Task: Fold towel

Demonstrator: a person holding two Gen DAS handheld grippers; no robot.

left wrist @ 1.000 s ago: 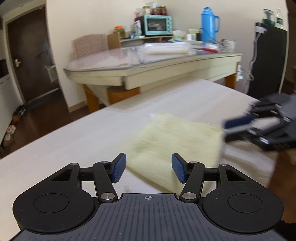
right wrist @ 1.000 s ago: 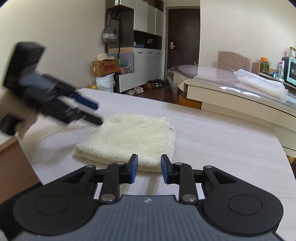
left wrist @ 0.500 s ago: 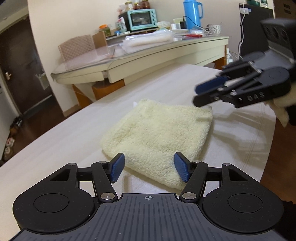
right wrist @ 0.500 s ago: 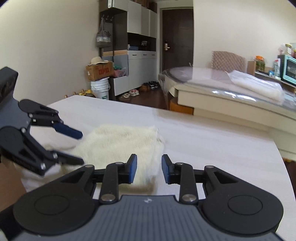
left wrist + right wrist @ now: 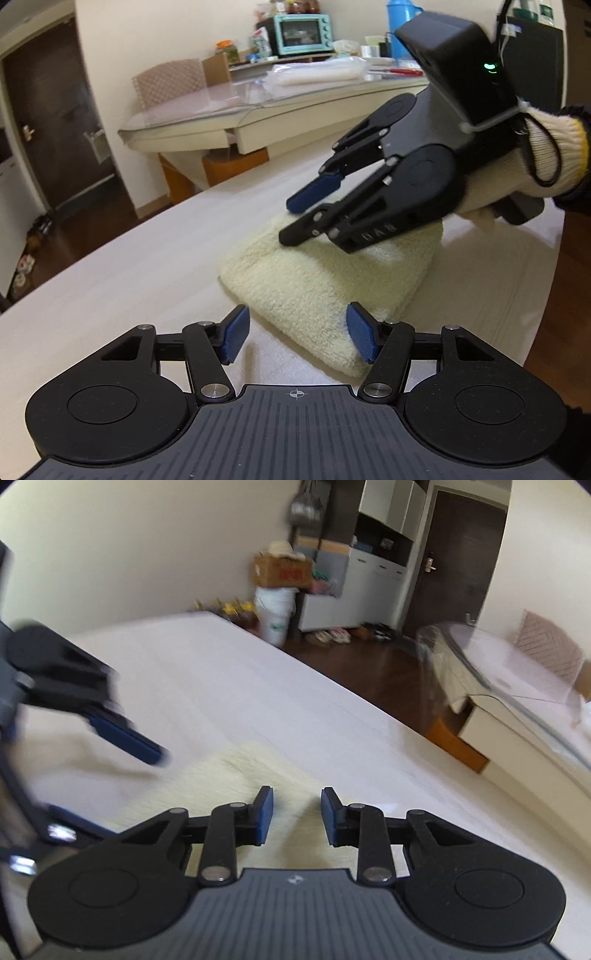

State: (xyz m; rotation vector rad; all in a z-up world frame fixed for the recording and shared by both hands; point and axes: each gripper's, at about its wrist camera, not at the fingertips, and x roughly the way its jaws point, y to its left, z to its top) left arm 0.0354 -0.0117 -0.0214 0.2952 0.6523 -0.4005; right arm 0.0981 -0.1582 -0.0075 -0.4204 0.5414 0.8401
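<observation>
A pale yellow towel (image 5: 325, 280) lies folded into a thick pad on the white table (image 5: 122, 273). My left gripper (image 5: 297, 334) is open and empty, its blue pads on either side of the towel's near corner. My right gripper (image 5: 291, 221) reaches in from the right just above the towel's far part, jaws apart and empty. In the right wrist view the right gripper (image 5: 296, 818) is open over the blurred towel (image 5: 255, 771), and the left gripper (image 5: 122, 738) shows at the left, blurred.
A second table (image 5: 258, 110) with a glass top stands behind, carrying a teal oven (image 5: 301, 35), a blue flask (image 5: 400, 22) and a plastic bag. A dark door (image 5: 454, 557), cabinets and a white bucket (image 5: 275, 614) stand across the wooden floor.
My right gripper has swung in over the towel's far part and opened a little wider. My left gripper has stayed at the near corner, still open. The towel has not changed shape.
</observation>
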